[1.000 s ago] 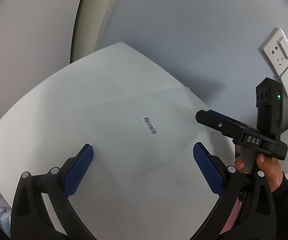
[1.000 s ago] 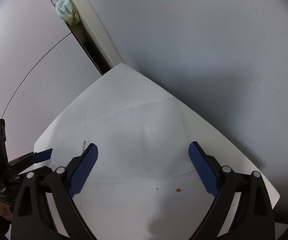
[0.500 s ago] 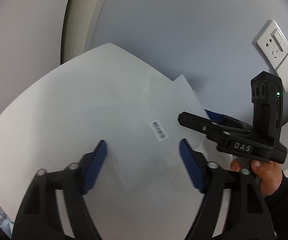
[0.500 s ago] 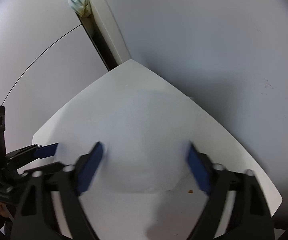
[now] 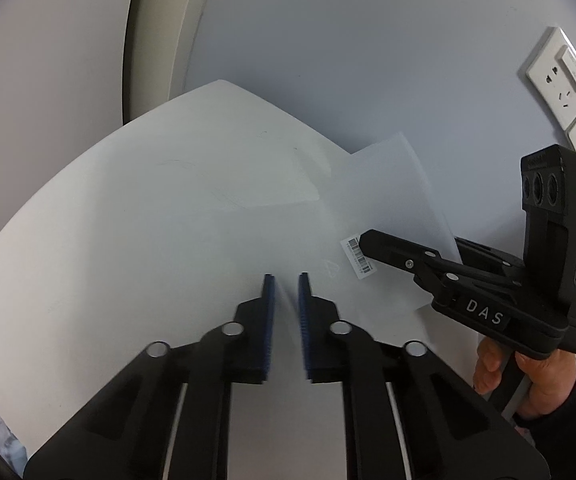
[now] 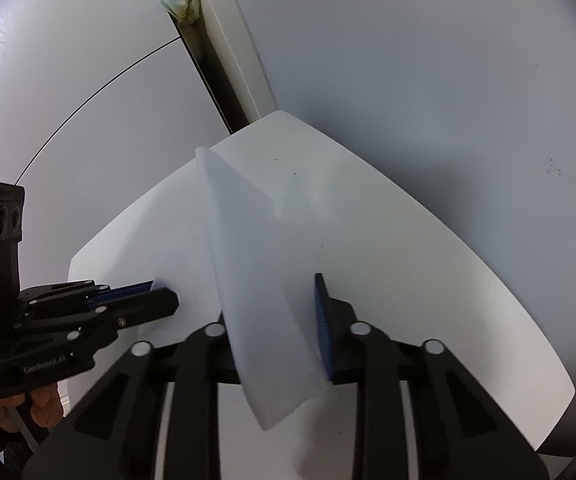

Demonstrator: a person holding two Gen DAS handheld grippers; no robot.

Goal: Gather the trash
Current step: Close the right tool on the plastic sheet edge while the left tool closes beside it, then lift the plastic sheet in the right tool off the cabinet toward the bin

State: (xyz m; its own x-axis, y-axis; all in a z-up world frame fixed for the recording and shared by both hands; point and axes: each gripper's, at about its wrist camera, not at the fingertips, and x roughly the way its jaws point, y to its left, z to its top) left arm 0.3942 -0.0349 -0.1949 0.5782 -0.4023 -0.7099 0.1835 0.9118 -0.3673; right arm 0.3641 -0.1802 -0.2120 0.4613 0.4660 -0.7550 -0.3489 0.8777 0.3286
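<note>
The white table carries only a thin translucent plastic bag, and collecting it is barely begun: it is pinched but not yet carried off. The right gripper has just been closing and its jaws pinch a raised fold of the bag; the left gripper has just closed too, jaws nearly together on the bag's near edge. Only the left view shows the barcode sticker and wall socket; only the right shows the lifted fold and a few crumbs.

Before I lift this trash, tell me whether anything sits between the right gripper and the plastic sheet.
Nothing visible does. The right gripper, whose jaws have just been closing, already pinches the plastic sheet directly, with one fold standing up off the white table. The left gripper has just closed on its other edge.
</note>
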